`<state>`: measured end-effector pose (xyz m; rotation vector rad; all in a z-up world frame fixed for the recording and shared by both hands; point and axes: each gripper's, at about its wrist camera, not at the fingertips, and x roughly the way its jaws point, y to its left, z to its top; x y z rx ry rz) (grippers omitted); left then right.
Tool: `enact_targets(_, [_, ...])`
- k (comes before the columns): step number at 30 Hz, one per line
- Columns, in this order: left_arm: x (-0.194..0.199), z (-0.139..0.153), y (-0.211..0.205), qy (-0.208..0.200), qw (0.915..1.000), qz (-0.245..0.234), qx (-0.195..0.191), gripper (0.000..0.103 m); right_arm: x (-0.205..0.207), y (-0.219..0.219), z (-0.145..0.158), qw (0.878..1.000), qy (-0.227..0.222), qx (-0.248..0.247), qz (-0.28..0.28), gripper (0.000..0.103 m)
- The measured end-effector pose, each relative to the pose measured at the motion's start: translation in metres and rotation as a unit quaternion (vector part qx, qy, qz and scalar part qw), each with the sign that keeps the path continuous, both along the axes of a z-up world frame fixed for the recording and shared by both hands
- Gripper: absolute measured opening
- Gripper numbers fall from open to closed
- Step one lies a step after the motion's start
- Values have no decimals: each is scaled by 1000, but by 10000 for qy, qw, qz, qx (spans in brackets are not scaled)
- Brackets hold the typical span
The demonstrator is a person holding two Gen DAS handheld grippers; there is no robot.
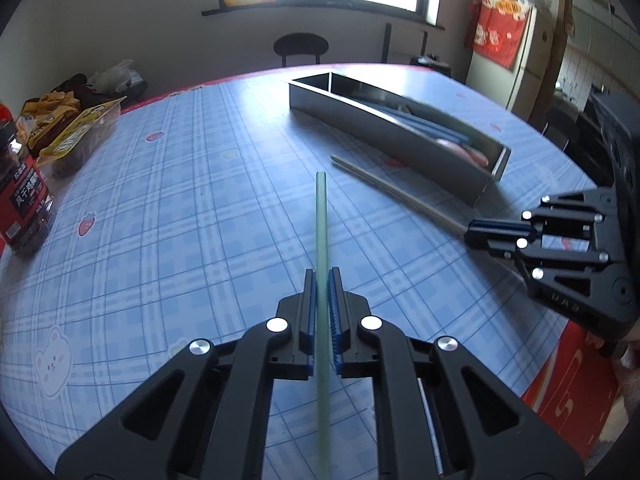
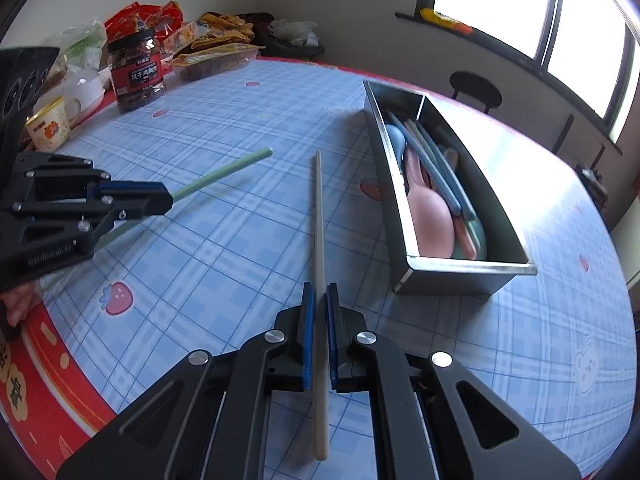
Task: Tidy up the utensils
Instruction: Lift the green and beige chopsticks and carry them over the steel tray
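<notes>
A snack jar [image 2: 138, 76] stands near snack packets [image 2: 212, 58] by a mug [image 2: 50, 128].

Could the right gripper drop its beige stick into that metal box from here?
Probably yes. The right gripper is shut on the beige chopstick, and the open-topped metal box sits just beside it with only bare tablecloth between them.

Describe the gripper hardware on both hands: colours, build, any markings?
Both match. The left gripper and right gripper have matte black linkage frames with triangular cutouts, silver round pivot pins and blue ridged pads on the fingers. Embossed lettering marks each black body, too small to read surely. No cables or sleeves show.
</notes>
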<state>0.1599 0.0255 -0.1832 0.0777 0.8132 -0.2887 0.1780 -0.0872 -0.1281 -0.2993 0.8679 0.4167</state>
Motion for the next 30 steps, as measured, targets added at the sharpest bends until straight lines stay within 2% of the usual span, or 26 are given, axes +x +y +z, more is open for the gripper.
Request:
enact_targets(4, [-6,7,9,-214,9994,132,-239,10,-6,-3,7,9997,-246,71,1,6])
enact_targets(10, [-14,16,30,-481,9956,413,-692,10,-9,-23,20,9968,-458,621,-183,6])
enact_targets(19, [-19,23,45,-680,9913,708,-880,10,-20,-31,32,9918,-808,988,-92,6])
enact_targets(23, [-15,24,50,-633,9894,833,-1008,10,-13,-38,31,9912,-601,1162,-200,6])
enact_targets(26, [-10,27,55,-503,9878,947,-1133,10,-6,-47,34,9877,-394,1502,-180,6])
enact_targets(30, [4,41,57,-375,9816,1057,-1546,10,16,-76,50,9721,-152,2324,-269,6])
